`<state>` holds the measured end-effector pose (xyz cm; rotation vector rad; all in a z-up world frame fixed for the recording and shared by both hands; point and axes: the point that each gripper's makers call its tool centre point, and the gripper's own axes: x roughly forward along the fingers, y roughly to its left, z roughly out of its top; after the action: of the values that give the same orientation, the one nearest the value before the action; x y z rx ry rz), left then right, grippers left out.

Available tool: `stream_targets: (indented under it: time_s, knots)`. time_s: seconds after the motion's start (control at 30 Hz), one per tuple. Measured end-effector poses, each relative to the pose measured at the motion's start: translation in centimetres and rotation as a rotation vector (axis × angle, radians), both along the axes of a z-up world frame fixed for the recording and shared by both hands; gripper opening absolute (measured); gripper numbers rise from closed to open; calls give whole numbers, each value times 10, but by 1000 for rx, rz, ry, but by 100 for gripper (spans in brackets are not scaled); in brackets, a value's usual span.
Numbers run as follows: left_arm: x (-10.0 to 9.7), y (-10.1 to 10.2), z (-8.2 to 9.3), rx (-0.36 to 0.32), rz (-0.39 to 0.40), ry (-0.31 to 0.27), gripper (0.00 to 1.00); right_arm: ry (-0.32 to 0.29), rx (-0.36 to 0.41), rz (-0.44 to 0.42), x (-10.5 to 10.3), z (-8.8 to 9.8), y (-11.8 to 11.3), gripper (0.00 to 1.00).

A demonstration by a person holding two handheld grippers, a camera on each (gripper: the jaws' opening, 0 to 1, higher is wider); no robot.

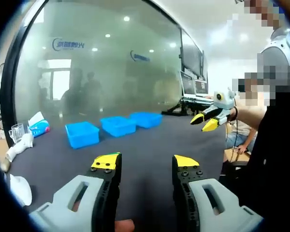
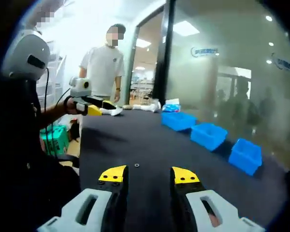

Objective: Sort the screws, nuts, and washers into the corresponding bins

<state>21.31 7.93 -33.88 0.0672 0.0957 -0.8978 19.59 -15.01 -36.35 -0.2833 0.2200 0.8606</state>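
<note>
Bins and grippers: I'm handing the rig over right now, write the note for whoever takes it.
Left gripper: jaws open, empty, held above the dark table.
Right gripper: jaws open, empty, above the same table.
Three blue bins stand in a row near the glass wall; what is inside them cannot be seen.
One small washer-like part lies on the table just ahead of the right gripper's jaws.
Done: nothing can be confirmed.
Left: pick up that part, bin it, then look for further hardware.

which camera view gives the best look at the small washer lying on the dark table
The right gripper view: the washer lies plainly on the table, just beyond the open right gripper. In the left gripper view I can't pick it out.
</note>
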Motion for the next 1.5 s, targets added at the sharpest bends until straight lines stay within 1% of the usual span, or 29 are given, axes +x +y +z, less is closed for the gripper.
stream_targets:
  time_s: [0.17,0.33,0.73,0.9,1.03,1.27,1.3,1.37,1.5]
  knots:
    - [-1,0,-1,0,-1,3,40,20,-35,45,-3,-3,5,31]
    - [-2,1,-2,-3,0,6,40,31,-71,73,-3,-5,8,31]
    - [-5,2,-10,19,-10,19,40,43,-131,117,-2,-5,14,31]
    - [-7,2,-13,31,-20,28,40,53,-188,148,-2,-9,18,30]
    - [-9,3,-18,46,-28,38,40,59,-218,170,2,-6,21,30]
    - [-13,3,-24,70,-46,54,41,105,-315,240,6,-13,29,29]
    - [-13,3,-25,72,-50,58,41,121,-339,257,5,-16,30,29]
    - [-14,3,-27,78,-54,58,41,134,-378,285,6,-21,34,28]
    - [-15,3,-28,81,-57,60,41,164,-484,354,10,-34,46,27]
